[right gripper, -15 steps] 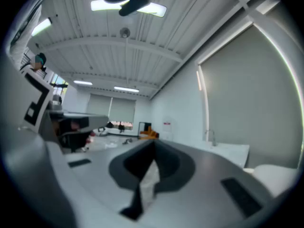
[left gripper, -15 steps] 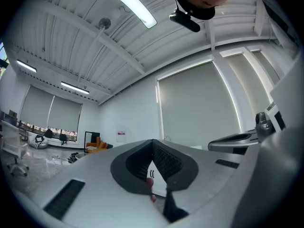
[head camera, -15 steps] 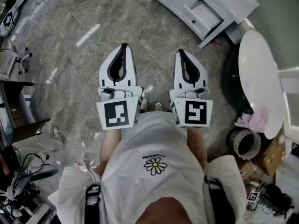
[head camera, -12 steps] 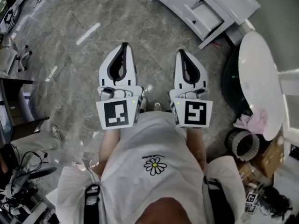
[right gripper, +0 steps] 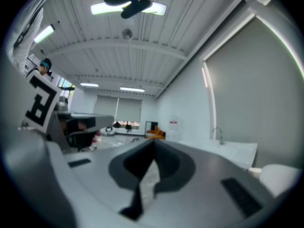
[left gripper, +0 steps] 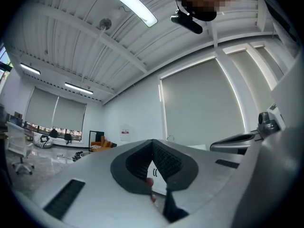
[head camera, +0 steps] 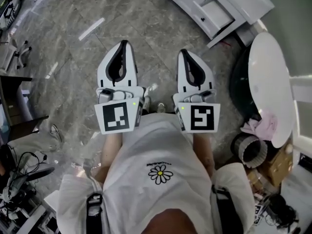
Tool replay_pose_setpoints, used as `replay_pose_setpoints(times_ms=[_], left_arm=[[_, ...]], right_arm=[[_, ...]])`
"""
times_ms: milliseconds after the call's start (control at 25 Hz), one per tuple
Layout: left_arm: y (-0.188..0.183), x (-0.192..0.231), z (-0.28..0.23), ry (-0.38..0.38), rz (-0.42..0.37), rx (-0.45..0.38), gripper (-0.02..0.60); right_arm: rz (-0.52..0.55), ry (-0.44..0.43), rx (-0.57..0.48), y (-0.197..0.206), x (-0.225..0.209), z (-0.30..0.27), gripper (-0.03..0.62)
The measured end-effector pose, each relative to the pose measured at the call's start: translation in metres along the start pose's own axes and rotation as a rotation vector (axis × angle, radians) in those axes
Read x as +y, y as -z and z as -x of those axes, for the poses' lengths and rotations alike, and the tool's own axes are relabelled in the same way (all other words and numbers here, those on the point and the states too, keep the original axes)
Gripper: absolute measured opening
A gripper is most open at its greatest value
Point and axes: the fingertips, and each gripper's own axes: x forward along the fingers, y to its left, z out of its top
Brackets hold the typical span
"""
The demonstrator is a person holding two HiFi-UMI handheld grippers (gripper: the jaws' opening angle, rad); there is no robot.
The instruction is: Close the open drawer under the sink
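Observation:
The white sink cabinet (head camera: 229,1) stands at the head view's top right, and its open drawer (head camera: 216,14) juts out toward the floor. Both grippers are held side by side in front of the person's waist, well short of the cabinet. My left gripper (head camera: 125,42) is shut with nothing in it, and my right gripper (head camera: 183,51) is shut and empty too. In the left gripper view the shut jaws (left gripper: 153,142) point level at a white cabinet front far ahead. The right gripper view looks past its shut tips (right gripper: 154,143) to a tap (right gripper: 217,133) on a white counter (right gripper: 235,149).
A round white table (head camera: 270,77) stands right of the grippers, with a pink cloth (head camera: 259,126), a coiled hose (head camera: 252,150) and a cardboard box (head camera: 279,162) beneath it. A dark desk (head camera: 13,96) and cables (head camera: 22,179) line the left. Grey marble floor (head camera: 146,23) lies ahead.
In the head view both grippers have shifted a little up and to the left, and the cabinet has slid toward the top edge. Both jaws stay shut.

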Motion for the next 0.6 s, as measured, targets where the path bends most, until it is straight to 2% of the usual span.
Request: replay_pose_setpoints(times_ms=[400,600], left_arm=[[0.001,-0.011,0.000,-0.068,0.008,-0.037,0.021],[0.002,-0.007,-0.008,-0.092,-0.013,-0.045,0.021]], right_arm=[[-0.002,-0.080,-0.016,0.010,-0.009,0.008,0.029],[0.004,-0.101,-0.018,0.015,-0.013,0.011,0.029]])
